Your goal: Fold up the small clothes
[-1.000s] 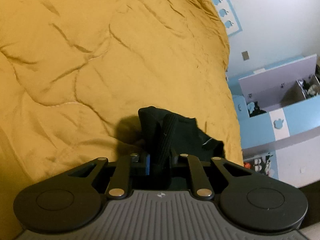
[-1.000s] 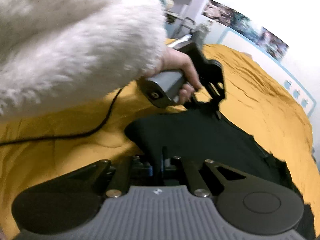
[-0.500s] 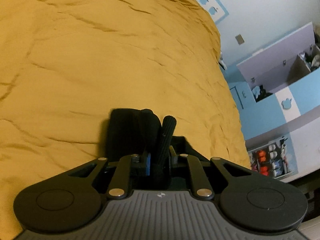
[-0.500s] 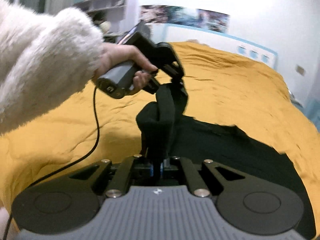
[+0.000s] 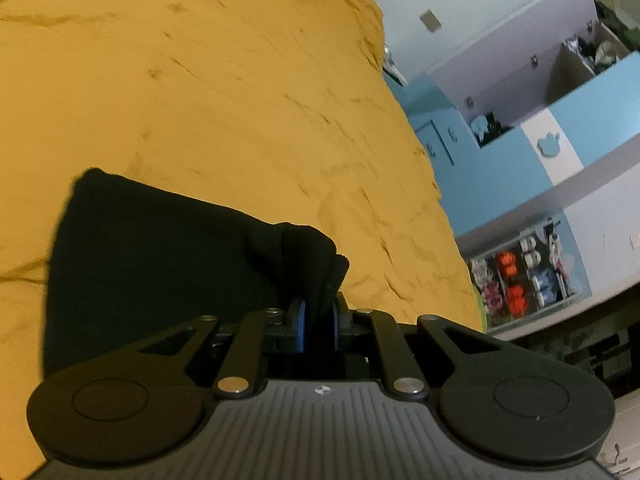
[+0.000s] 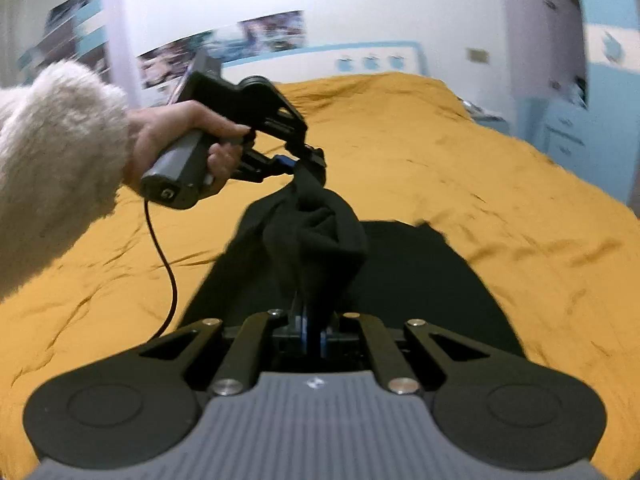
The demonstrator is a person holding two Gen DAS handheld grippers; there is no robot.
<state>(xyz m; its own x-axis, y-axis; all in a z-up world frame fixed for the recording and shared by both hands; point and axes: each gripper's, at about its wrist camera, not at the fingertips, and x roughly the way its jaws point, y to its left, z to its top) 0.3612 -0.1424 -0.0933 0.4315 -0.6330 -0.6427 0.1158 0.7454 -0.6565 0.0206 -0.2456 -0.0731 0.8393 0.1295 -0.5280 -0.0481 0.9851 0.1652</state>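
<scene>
A black garment [image 6: 424, 280] lies on the mustard-yellow bed cover [image 6: 500, 200], one end lifted and bunched. My right gripper [image 6: 312, 328] is shut on that raised fold just in front of the camera. A little farther off, a hand [image 6: 188, 136] in a fluffy white sleeve [image 6: 52, 152] holds my left gripper [image 6: 308, 160], which pinches the same fold from above. In the left wrist view the left gripper [image 5: 318, 312] has ribbed black cloth between its blue pads, jaws closing on it, and the garment [image 5: 160, 256] hangs down to the left over the cover [image 5: 200, 80].
A black cable [image 6: 168, 264] trails from the left gripper's handle across the bed. Blue and white cabinets [image 5: 540, 120] and a shelf of small items [image 5: 528, 280] stand beyond the bed's right edge. Posters [image 6: 272, 36] hang on the far wall.
Both grippers have risen and swept across the bed with the black cloth in them. The held end has come off the cover and bunched up between them. Both views have rolled.
</scene>
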